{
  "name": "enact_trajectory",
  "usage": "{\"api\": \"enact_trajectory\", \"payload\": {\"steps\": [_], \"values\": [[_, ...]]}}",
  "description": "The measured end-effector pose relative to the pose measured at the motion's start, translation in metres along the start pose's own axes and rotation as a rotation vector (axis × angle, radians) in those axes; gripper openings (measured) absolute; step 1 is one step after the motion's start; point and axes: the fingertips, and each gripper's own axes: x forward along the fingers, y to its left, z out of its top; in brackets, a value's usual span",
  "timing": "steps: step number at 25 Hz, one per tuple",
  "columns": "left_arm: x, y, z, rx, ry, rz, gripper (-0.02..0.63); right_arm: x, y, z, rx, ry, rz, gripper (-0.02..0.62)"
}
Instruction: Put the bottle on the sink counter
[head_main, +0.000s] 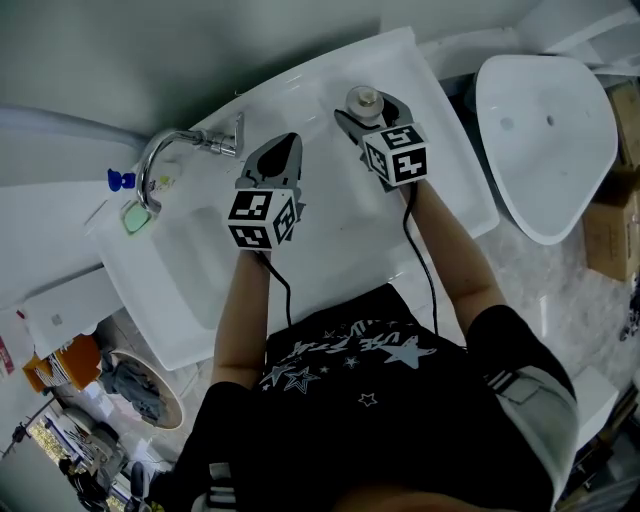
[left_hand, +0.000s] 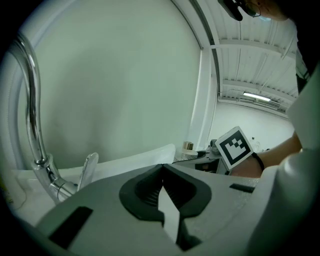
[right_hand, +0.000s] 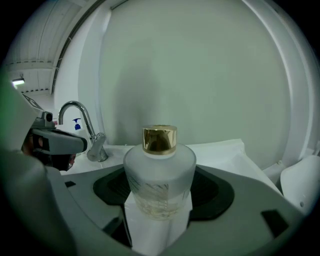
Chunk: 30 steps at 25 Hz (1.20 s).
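Right gripper view shows right claw (right_hand: 158, 200) clamping bottle (right_hand: 159, 165); head view, just cap (head_main: 365, 98).

I count two grippers, my left gripper (head_main: 283, 150) and my right gripper (head_main: 372, 110), one frosted bottle (right_hand: 159, 175), one chrome faucet (right_hand: 96, 149), one white sink counter (head_main: 330, 245) and one blue pump dispenser (head_main: 120, 180).
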Motion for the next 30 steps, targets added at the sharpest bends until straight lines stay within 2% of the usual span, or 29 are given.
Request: {"api": "enact_trajectory", "payload": {"steps": [13, 30], "values": [[0.04, 0.034, -0.001, -0.055, 0.007, 0.029, 0.009, 0.067, 0.0, 0.002, -0.079, 0.029, 0.056, 0.319], [0.055, 0.037, -0.015, -0.088, 0.038, 0.045, 0.009, 0.098, -0.005, -0.007, -0.085, 0.051, 0.084, 0.319]]}}
